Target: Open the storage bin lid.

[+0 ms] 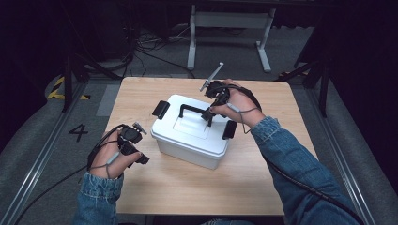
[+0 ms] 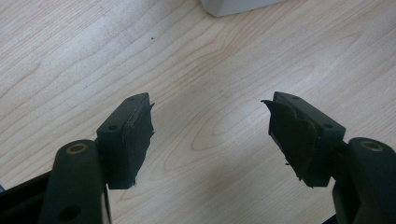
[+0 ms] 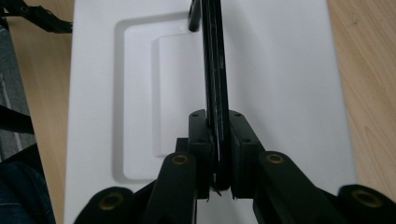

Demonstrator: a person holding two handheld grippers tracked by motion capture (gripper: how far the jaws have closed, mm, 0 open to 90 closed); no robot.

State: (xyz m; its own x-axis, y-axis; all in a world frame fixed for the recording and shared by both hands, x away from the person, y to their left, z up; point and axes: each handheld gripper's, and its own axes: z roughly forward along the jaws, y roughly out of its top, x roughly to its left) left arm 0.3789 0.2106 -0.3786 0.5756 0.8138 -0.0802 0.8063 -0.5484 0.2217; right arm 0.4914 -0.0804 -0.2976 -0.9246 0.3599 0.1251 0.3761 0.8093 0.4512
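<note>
A white lidded box point(image 1: 190, 133) with black side latches stands in the middle of the wooden table point(image 1: 187, 187). Its black carry handle point(image 1: 193, 108) stands upright above the lid point(image 3: 280, 70). My right gripper point(image 1: 210, 112) is shut on the right end of that handle point(image 3: 214, 70), whose thin bar runs straight up between the jaws. My left gripper point(image 1: 139, 154) hovers over bare wood left of the box, open, with nothing between its pads point(image 2: 135, 140). A corner of the box point(image 2: 233, 5) shows at the top of the left gripper view.
Both black latches point(image 1: 160, 109) point(image 1: 229, 130) stick out at the box's ends. Beyond the table's far edge are a white metal frame point(image 1: 230, 33), cables on the floor and dark stands at both sides. A "4" is marked on the floor at left.
</note>
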